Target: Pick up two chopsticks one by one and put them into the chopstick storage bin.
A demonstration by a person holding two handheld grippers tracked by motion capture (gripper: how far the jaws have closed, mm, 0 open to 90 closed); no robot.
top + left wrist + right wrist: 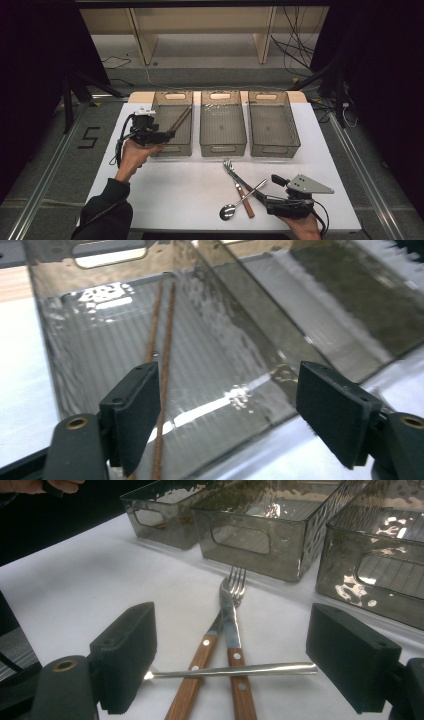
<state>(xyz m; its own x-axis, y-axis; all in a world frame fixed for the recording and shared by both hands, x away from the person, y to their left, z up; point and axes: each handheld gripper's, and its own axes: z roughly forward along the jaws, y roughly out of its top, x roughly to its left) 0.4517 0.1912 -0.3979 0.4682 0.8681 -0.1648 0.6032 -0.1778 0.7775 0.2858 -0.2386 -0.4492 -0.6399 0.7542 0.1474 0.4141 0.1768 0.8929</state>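
Note:
Three clear grey bins stand in a row across the white table [165, 190]. A pair of brown chopsticks [180, 120] [162, 335] lies in the left bin [172, 149] [80, 340]. My left gripper [166, 134] [235, 415] hovers open at that bin's near end, and its jaws hold nothing. Near the front edge, a fork [229, 165] [231, 605] and a knife [196, 667] with wooden handles cross each other. A metal spoon [229, 212] [235, 670] lies across both. My right gripper [270, 192] [232, 665] sits open just in front of this cutlery.
The middle bin [223, 146] [240, 545] and the right bin [275, 148] [370, 575] look empty. Wooden shelving [205, 30] and cables [295, 45] lie beyond the table's far edge. Dark floor surrounds the table.

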